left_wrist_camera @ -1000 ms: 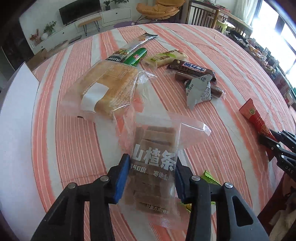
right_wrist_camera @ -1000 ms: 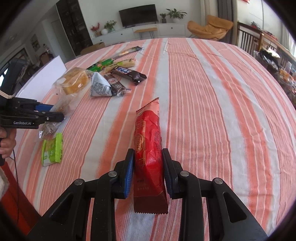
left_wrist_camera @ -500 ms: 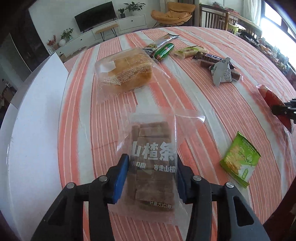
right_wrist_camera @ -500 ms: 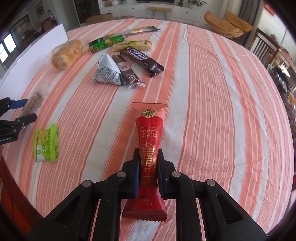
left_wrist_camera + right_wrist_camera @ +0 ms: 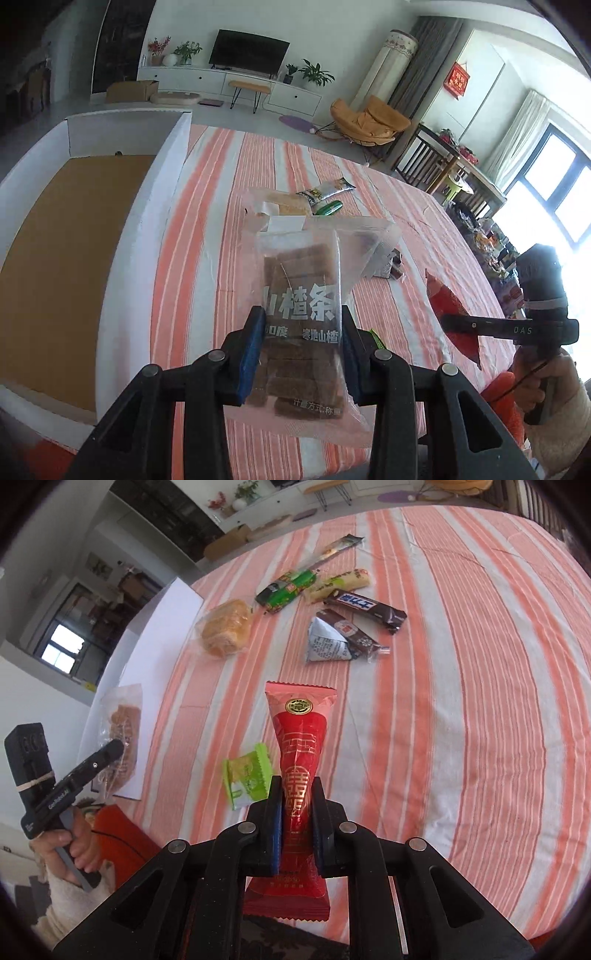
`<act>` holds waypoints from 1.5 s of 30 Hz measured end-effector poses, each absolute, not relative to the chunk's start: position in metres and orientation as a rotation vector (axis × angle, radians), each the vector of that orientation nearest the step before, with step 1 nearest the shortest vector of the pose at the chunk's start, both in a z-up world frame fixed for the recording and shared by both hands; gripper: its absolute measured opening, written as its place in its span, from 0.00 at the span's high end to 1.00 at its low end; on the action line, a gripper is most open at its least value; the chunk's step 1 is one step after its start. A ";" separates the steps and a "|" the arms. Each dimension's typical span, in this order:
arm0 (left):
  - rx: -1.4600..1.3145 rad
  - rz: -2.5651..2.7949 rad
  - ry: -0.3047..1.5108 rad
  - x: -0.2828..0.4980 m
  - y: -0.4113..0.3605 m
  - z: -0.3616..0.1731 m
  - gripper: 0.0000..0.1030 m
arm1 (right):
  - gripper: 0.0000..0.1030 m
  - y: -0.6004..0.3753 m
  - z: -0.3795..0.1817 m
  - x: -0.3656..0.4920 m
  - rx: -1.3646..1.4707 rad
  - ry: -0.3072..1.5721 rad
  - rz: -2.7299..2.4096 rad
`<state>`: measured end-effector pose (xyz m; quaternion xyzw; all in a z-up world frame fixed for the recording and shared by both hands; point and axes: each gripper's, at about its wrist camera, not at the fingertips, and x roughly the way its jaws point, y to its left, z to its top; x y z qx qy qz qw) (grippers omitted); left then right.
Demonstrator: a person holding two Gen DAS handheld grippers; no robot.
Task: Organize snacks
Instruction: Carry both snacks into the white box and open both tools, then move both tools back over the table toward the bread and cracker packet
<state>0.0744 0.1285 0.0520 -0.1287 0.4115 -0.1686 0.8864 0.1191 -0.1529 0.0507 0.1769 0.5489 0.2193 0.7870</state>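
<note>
Hawthorn bag (image 5: 301, 328) in left jaws, red packet (image 5: 300, 775) in right; white box (image 5: 110, 236) left

Glossy clear plastic bag (image 5: 301, 295); matt striped woven tablecloth (image 5: 461, 701).

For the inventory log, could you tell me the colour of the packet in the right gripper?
Red packet with gold print, clearest in the right wrist view.
</note>
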 end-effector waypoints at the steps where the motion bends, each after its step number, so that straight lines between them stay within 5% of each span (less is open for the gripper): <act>1: -0.275 -0.321 0.828 0.073 0.145 0.065 0.63 | 0.87 -0.131 0.064 0.125 0.381 1.166 0.522; 6: -0.220 -0.044 0.764 0.076 0.238 0.101 0.63 | 0.87 0.000 0.122 0.156 0.361 1.082 0.766; 11: -0.165 0.217 0.814 0.085 0.314 0.075 0.62 | 0.86 0.131 0.133 0.180 0.284 1.042 0.886; 13: -0.168 0.276 0.841 0.086 0.331 0.059 0.51 | 0.80 0.171 0.123 0.189 0.230 1.059 0.879; 14: -0.169 0.299 0.848 0.086 0.335 0.050 0.45 | 0.66 0.183 0.117 0.192 0.211 1.065 0.856; 16: -0.167 0.317 0.827 0.079 0.338 0.044 0.22 | 0.53 0.192 0.111 0.194 0.203 1.065 0.837; 19: -0.149 0.312 0.777 0.070 0.329 0.043 0.11 | 0.53 0.168 0.114 0.185 0.175 1.013 0.819; 33: -0.096 -0.155 0.737 0.065 0.152 0.066 0.02 | 0.41 -0.095 0.049 0.134 -0.035 1.010 0.339; 45: -0.023 -0.197 0.885 0.074 0.049 -0.039 0.02 | 0.30 -0.058 -0.023 0.071 -0.286 0.993 0.401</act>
